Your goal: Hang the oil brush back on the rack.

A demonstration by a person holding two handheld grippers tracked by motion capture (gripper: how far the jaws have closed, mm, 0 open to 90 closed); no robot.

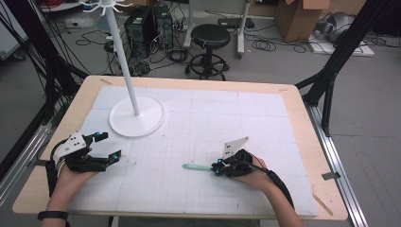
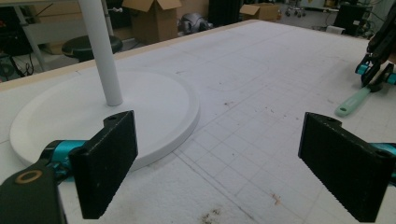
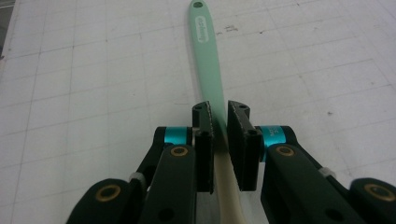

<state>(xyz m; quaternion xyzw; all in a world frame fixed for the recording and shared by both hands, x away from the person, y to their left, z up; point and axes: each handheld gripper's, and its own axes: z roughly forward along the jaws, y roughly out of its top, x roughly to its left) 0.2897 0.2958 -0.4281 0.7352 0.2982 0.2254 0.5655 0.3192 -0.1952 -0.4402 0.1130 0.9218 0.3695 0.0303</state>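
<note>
Pinching a slim mint-green plastic handle (image 3: 206,51) between nearly closed jaws, the right gripper (image 3: 219,122) is resting low on the white gridded table mat (image 1: 198,132), near its front right. Embossed lettering on the handle is too small to read. The left gripper (image 2: 217,154) is sitting with its jaws spread wide, gripping nothing, just beside the white round-based pole stand (image 2: 112,65).

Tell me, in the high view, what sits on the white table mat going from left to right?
Left gripper with jaws apart → white stand on its round base → mint green handle → right gripper, jaws closed on that handle, in the person's hand.
</note>
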